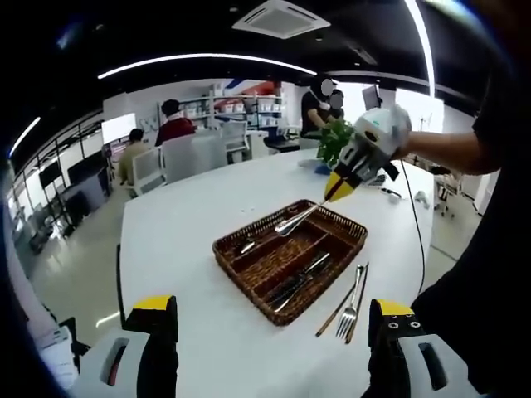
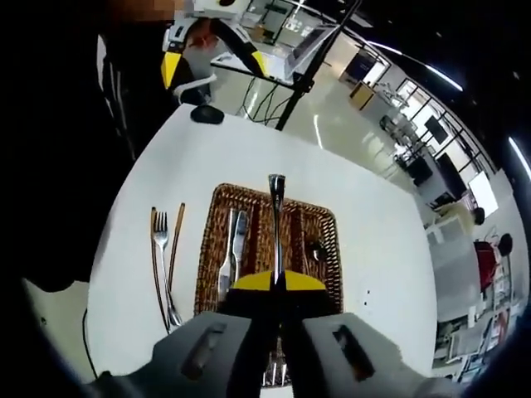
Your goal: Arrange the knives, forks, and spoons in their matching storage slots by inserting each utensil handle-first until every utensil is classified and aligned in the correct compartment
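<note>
One spoon point(image 2: 276, 217) is hanging in the right gripper point(image 2: 277, 286), fingers clamped; left gripper point(image 1: 274, 327) is waiting apart. Tilting over the tray point(image 2: 325, 222) risks the wrong slot.

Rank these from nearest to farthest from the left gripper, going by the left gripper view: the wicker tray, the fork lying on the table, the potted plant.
From the left gripper:
1. Fork, loose on the white table, just ahead of the right-hand jaw.
2. Wicker tray, mid-table beyond the fork.
3. Potted plant, at the far edge, behind the right gripper holding a spoon.
</note>
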